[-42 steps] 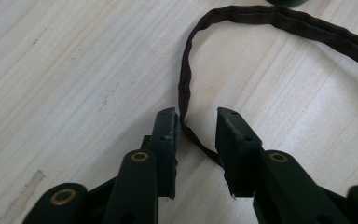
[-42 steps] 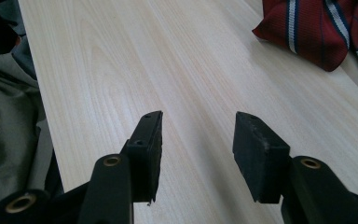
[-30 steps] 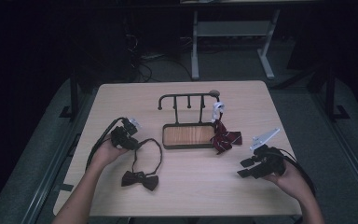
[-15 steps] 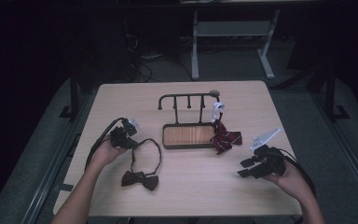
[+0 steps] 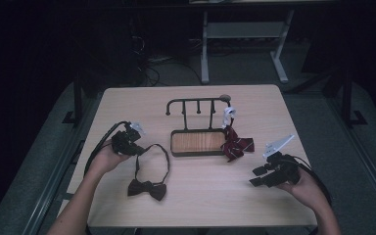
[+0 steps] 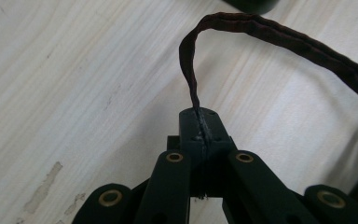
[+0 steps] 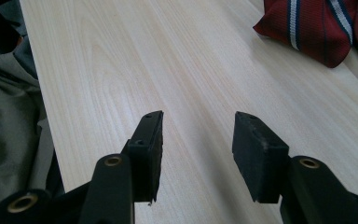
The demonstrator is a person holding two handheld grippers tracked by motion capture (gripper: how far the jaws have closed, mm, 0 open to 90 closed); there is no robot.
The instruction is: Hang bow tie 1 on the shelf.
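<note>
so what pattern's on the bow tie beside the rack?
Dark red bow tie with white and navy stripes; right gripper view shows it best.

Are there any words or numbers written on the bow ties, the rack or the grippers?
None: no word, number or sign can be read. The dark bow tie is plain, the red bow tie has only stripes, and the rack, left gripper and right gripper carry no lettering.

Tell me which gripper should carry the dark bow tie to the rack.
Left. The left gripper is shut on the bow tie's strap; the right gripper is open, holding nothing, across the table.
</note>
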